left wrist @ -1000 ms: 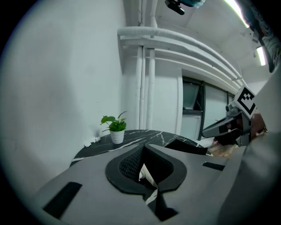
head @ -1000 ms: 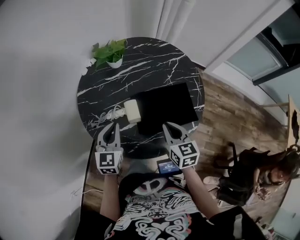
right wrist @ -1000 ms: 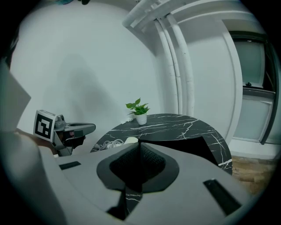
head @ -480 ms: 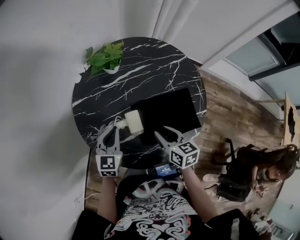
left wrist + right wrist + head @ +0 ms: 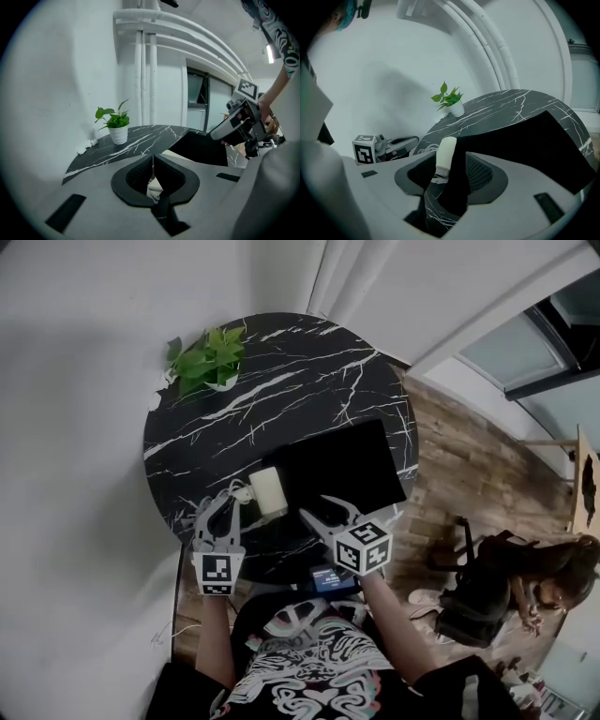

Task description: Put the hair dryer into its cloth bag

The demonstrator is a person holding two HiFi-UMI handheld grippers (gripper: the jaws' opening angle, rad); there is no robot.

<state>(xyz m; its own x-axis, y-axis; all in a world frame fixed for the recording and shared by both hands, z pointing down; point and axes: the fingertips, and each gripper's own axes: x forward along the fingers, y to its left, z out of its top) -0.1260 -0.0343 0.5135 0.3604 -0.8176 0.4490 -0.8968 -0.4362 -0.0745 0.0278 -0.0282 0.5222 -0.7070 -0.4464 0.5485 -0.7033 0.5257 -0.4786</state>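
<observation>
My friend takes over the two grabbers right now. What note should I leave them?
Left gripper: shut, empty.
Right gripper: jaws have just been opening, now apart by the near edge of the flat black cloth bag, not pinching it.
Cream-white hair dryer lies beside the bag's left edge on the round black marble table.
Done: nothing bagged.
Left: open bag, slide dryer in.

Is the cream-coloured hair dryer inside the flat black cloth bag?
No, the cream-coloured hair dryer lies uncovered on the round black marble table beside the flat black cloth bag.
</observation>
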